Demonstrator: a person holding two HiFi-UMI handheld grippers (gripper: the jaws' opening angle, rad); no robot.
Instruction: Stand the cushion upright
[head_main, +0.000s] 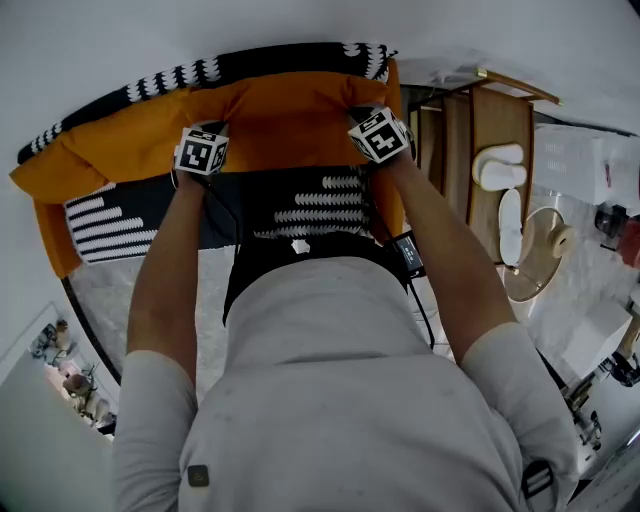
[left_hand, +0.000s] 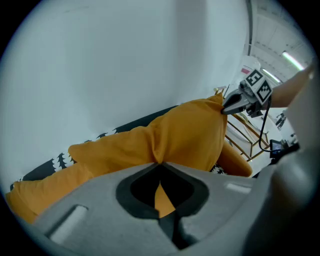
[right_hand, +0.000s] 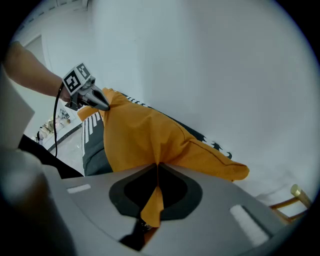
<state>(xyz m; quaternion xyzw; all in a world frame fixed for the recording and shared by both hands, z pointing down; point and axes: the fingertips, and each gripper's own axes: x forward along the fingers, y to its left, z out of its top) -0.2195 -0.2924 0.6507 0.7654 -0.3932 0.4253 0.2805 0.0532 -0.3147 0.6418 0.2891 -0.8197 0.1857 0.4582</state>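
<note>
cushion (head_main: 280, 120): orange, black-and-white patterned bands, stretched lengthwise against the white wall (head_main: 150, 30) | left gripper (left_hand: 159, 167): jaws closed, orange cushion fabric pinched | right gripper (right_hand: 157, 167): jaws closed, orange fabric pinched likewise | surroundings: wooden rack (head_main: 470, 130) set just beside the cushion's right end; white slippers (head_main: 498, 165) seen near it

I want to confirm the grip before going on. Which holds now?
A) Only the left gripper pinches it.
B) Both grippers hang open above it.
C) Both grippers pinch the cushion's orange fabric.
C: each gripper view shows a fold of the orange, black-and-white patterned fabric cushion pinched in shut jaws, left gripper and right gripper alike.
</note>
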